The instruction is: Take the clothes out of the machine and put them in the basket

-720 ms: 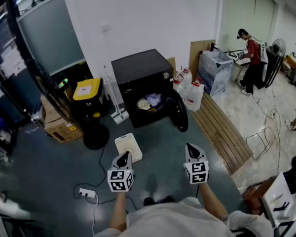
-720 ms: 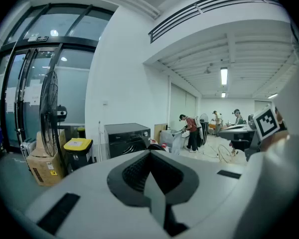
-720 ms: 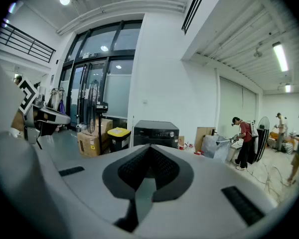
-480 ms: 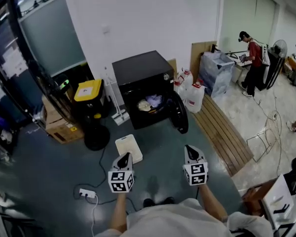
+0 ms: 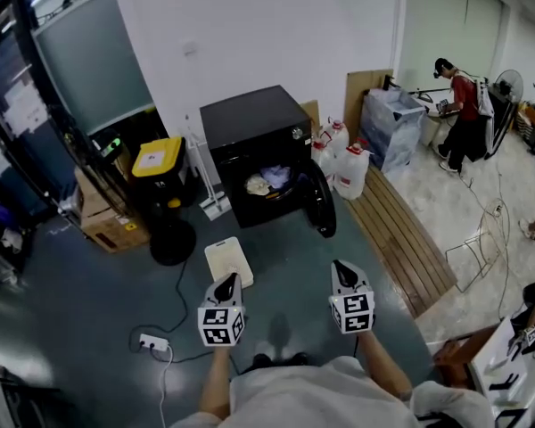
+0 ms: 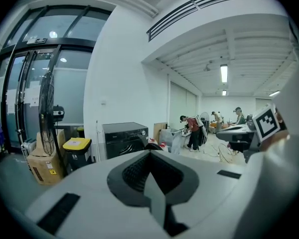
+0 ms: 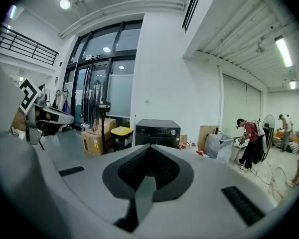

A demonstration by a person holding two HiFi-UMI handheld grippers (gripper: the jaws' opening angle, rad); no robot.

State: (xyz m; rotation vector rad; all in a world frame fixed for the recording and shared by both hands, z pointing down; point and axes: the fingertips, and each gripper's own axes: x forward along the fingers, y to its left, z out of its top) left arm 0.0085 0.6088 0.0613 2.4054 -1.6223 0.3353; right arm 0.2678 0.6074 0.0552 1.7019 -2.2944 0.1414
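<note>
Two grippers held out side by side over the dark grey floor, well short of the machine: left gripper [image 5: 226, 283] and right gripper [image 5: 341, 273], tips pointing forward, marker cubes nearest the body. Both closed, jaws pressed together in each gripper view, nothing between them.

Clothes [image 5: 269, 179] inside the drum, well apart from both grippers: a small crumpled heap, pale lilac-blue cloth on top toward the right, cream-yellow cloth at the left, bright against the dark opening. Too small to tell single garments apart.

Black, boxy front-loading machine [image 5: 250, 123] set against the white wall, round door [image 5: 322, 205] swung open to the right.

White basket [image 5: 229, 262] on the floor between machine and left gripper, just ahead of that gripper's tip, rectangular with rounded corners.

Beside the machine on the left, a black bin with a yellow lid [image 5: 157, 160], then a cardboard box [image 5: 107, 228]. On the right, white jugs [image 5: 349, 171] with red caps. Near the left gripper, a power strip [image 5: 152, 342] on the floor. Far off at the right, a person in a red top [image 5: 459, 105].
</note>
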